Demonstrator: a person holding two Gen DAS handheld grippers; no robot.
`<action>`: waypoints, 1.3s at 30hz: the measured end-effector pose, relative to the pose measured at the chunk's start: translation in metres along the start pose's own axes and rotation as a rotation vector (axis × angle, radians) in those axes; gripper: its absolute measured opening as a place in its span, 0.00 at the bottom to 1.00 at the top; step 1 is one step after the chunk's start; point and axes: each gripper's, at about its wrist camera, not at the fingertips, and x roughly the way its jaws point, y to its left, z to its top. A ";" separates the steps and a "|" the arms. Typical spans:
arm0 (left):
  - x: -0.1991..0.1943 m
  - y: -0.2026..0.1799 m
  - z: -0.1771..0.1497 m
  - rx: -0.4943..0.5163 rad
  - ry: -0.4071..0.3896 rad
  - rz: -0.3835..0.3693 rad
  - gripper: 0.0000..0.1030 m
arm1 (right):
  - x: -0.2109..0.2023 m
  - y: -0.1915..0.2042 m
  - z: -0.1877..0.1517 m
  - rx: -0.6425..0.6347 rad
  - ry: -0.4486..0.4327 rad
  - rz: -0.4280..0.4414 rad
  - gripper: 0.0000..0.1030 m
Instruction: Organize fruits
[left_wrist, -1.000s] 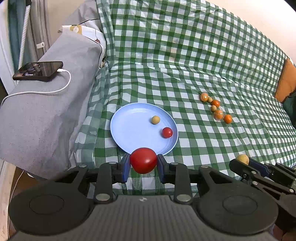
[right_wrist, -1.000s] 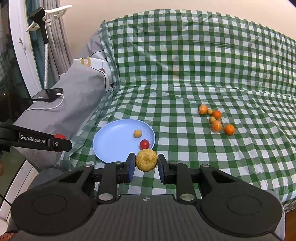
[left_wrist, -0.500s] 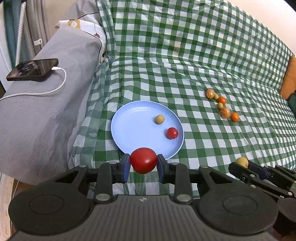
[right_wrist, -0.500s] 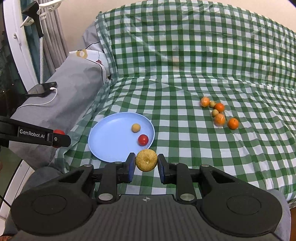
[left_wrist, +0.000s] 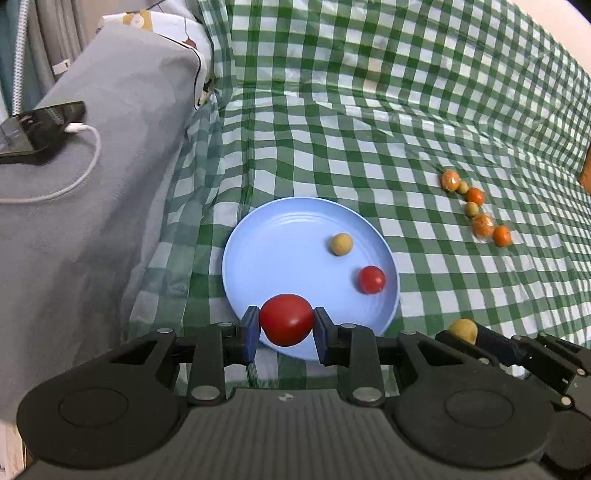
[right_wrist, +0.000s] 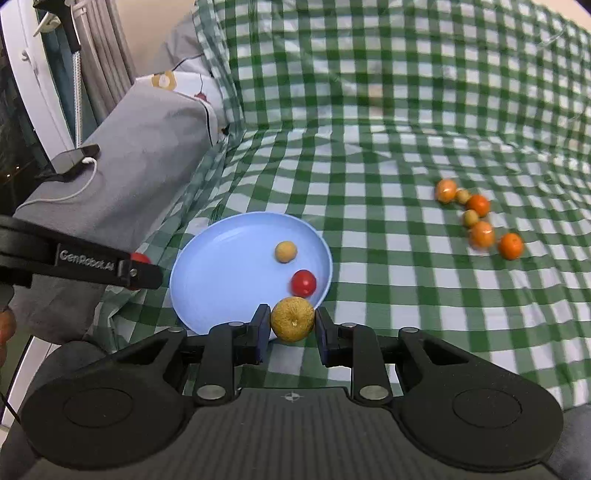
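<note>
My left gripper (left_wrist: 286, 325) is shut on a red tomato (left_wrist: 286, 319), hanging over the near rim of a light blue plate (left_wrist: 273, 251). My right gripper (right_wrist: 291, 325) is shut on a round yellow fruit (right_wrist: 293, 319) just over the plate's near right rim (right_wrist: 221, 266). On the plate lie a small tan fruit (left_wrist: 341, 244) and a small red tomato (left_wrist: 371, 279). Several orange and tan fruits (left_wrist: 476, 210) lie in a loose line on the green checked cloth to the right. The right gripper and its yellow fruit (left_wrist: 462, 330) show at the lower right of the left wrist view.
A grey cushioned armrest (left_wrist: 92, 192) rises left of the plate, with a black phone (left_wrist: 37, 127) and white cable (left_wrist: 74, 177) on top. The green checked cloth (right_wrist: 406, 295) covers seat and backrest. An orange cushion (left_wrist: 585, 170) peeks in at far right.
Both grippers have come forward and down toward the plate, which now looks larger and closer. Each keeps hold of its fruit. The fruits on plate and cloth lie where they were.
</note>
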 end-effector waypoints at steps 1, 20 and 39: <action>0.006 0.000 0.002 0.002 0.005 0.001 0.33 | 0.007 0.000 0.001 -0.001 0.007 0.005 0.26; 0.079 0.006 0.027 0.032 0.000 0.067 1.00 | 0.089 0.018 0.015 -0.119 0.120 0.009 0.46; -0.069 0.015 -0.062 -0.024 -0.088 0.109 0.99 | -0.067 0.027 -0.020 -0.084 -0.021 -0.025 0.90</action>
